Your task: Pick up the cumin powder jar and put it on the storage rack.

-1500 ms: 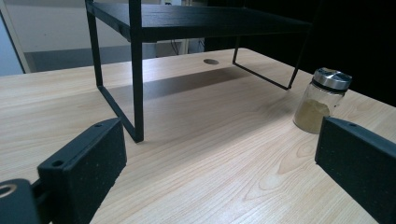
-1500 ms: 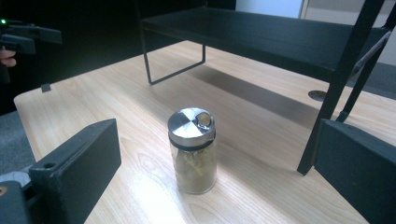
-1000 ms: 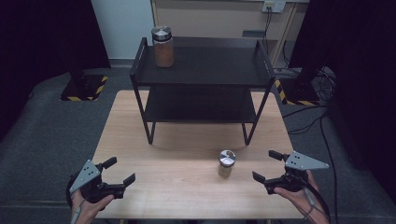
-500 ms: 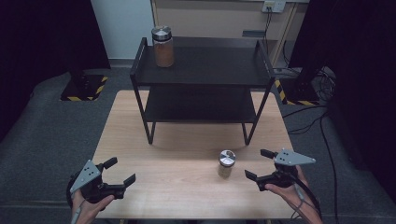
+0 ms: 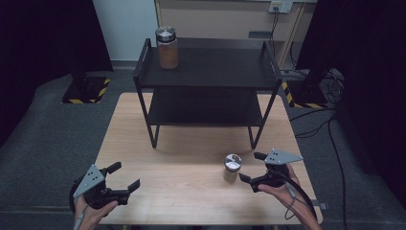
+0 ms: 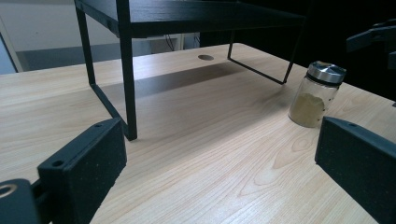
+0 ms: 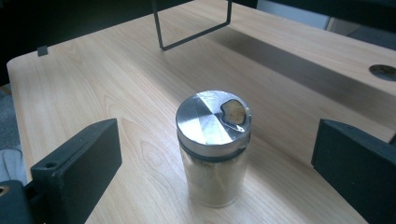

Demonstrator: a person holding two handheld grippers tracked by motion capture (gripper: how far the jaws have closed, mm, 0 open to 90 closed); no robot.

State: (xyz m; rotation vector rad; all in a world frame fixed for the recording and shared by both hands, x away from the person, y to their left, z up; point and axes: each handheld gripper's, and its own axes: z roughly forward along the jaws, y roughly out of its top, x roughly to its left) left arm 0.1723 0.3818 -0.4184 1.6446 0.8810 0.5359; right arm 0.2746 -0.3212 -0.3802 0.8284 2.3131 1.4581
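A small glass spice jar (image 5: 232, 168) with a silver lid and tan powder stands upright on the wooden table (image 5: 182, 158), in front of the black two-tier shelf (image 5: 206, 72). My right gripper (image 5: 252, 166) is open just to the jar's right, jaws pointing at it and apart from it. In the right gripper view the jar (image 7: 213, 147) stands centred between the two jaws. My left gripper (image 5: 124, 175) is open at the table's front left, with nothing between its jaws. From the left gripper view the jar (image 6: 317, 94) stands far off to the right.
A taller jar (image 5: 167, 47) with a silver lid and brown contents stands on the shelf's top tier, back left. The shelf's lower tier (image 5: 206, 112) is bare. Cables (image 5: 311, 115) lie on the grey floor to the right. A cable hole (image 7: 385, 71) marks the tabletop.
My right gripper has moved left toward the spice jar, closing the gap to it. The left gripper has stayed put.
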